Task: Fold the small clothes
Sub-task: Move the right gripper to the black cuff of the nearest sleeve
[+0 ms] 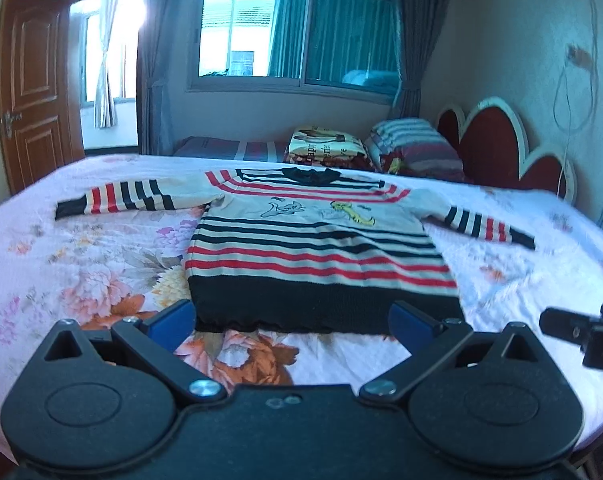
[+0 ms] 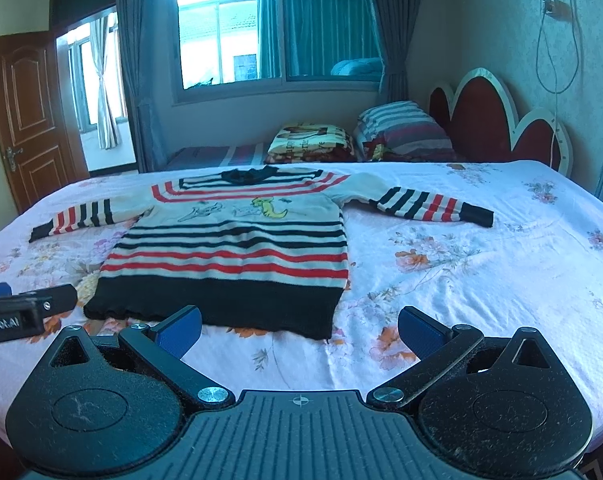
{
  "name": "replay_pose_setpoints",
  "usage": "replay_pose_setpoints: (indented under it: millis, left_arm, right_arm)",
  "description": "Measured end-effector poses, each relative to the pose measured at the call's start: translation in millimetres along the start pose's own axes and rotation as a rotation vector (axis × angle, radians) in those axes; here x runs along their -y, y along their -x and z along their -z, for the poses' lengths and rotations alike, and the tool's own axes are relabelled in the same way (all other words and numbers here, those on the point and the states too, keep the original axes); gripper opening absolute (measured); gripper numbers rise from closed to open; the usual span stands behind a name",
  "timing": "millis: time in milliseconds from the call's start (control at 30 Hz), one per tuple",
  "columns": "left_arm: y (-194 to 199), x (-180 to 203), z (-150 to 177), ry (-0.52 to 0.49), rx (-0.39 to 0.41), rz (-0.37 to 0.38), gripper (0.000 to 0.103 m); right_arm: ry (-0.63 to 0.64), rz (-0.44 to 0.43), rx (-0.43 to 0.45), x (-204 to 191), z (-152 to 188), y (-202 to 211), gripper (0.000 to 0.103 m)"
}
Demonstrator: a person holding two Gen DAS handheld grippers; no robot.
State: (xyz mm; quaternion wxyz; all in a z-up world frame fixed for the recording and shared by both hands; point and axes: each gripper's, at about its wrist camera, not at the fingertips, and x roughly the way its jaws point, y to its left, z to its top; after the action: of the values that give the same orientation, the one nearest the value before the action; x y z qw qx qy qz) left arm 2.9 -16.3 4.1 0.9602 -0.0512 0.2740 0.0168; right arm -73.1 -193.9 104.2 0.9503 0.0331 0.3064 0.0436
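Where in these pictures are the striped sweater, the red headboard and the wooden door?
striped sweater (image 1: 317,256): left wrist view, on its red-striped front.
red headboard (image 2: 481,120): right wrist view, on a red padded panel.
wooden door (image 2: 25,120): right wrist view, on its middle panel.

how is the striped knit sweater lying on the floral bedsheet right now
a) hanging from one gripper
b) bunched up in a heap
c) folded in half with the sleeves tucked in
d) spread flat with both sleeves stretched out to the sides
d: the red, black and cream striped knit sweater lies flat on the pink floral bedsheet with both sleeves out sideways, and the left gripper and right gripper are both open, holding nothing.
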Motion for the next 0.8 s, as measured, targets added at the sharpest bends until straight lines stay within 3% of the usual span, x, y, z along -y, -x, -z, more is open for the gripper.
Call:
replay_pose_setpoints:
  millis: [100, 233, 500, 667, 733, 800]
  left_arm:
    - [-8, -1, -6, 0.027, -0.005, 0.012, 0.103]
    - [-16, 12, -9, -0.050, 0.025, 0.027, 0.103]
    - [-51, 23, -13, -0.056, -0.003, 0.056, 0.103]
    - [-70, 29, -19, -0.083, 0.073, 0.006, 0.102]
    - [-79, 28, -24, -0.065, 0.111, 0.019, 0.103]
    - [-92, 26, -32, -0.042, 0.097, 0.060, 0.103]
  right_arm:
    - [-0.013, 0.036, 0.010, 8, -3, -4, 0.103]
    - [-0.042, 0.088, 0.001, 24, -8, -14, 0.103]
    - [-0.078, 0.132, -0.012, 51, -22, -40, 0.103]
    - [-0.138, 0.125, -0.058, 71, -28, -67, 0.103]
    - [-0.170, 0.134, -0.054, 81, -31, -79, 0.103]
    - [-0.194, 0.145, -0.047, 90, -36, -90, 0.103]
